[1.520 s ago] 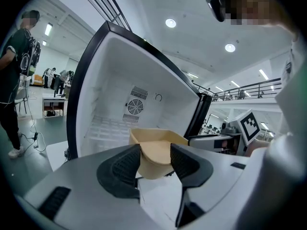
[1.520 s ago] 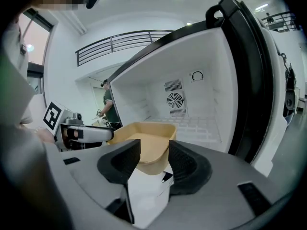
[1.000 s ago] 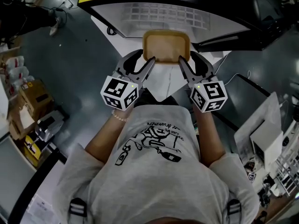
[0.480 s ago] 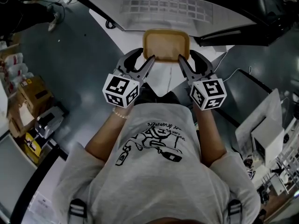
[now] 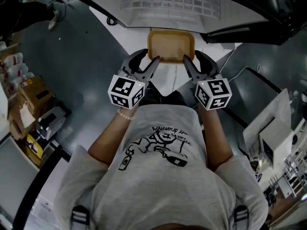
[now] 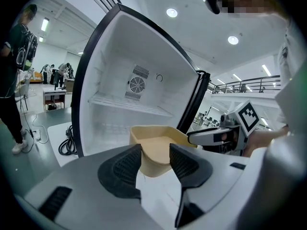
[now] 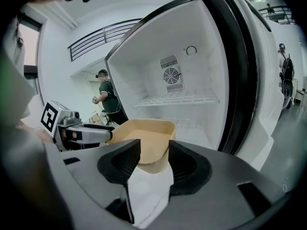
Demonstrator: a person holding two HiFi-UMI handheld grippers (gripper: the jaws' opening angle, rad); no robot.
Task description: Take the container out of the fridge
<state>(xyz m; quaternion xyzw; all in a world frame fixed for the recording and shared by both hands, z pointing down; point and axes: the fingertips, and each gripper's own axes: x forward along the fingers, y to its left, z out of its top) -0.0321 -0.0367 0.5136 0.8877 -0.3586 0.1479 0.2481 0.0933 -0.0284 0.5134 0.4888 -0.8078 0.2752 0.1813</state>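
Observation:
A shallow tan container (image 5: 171, 46) hangs in front of the open fridge (image 5: 168, 6), held at its two near corners. My left gripper (image 5: 154, 61) is shut on the left corner and its jaws are closing slightly tighter. My right gripper (image 5: 187, 61) is shut on the right corner. In the left gripper view the container (image 6: 158, 143) sits between the dark pads of the left gripper (image 6: 155, 153), with the white fridge interior (image 6: 134, 90) behind. In the right gripper view the container (image 7: 144, 131) fills the gap of the right gripper (image 7: 153, 153). The container looks empty.
The fridge holds a bare wire shelf (image 7: 177, 98), and its black-edged door (image 7: 240, 71) stands open at the right. Cardboard boxes (image 5: 33, 97) lie on the floor at left, white equipment (image 5: 273, 138) at right. A cable (image 6: 67, 143) lies by the fridge. A person (image 7: 108, 99) stands behind.
Both grippers keep their hold on the container. The fridge has slid toward the top of the head view, so the container sits a little further out from it.

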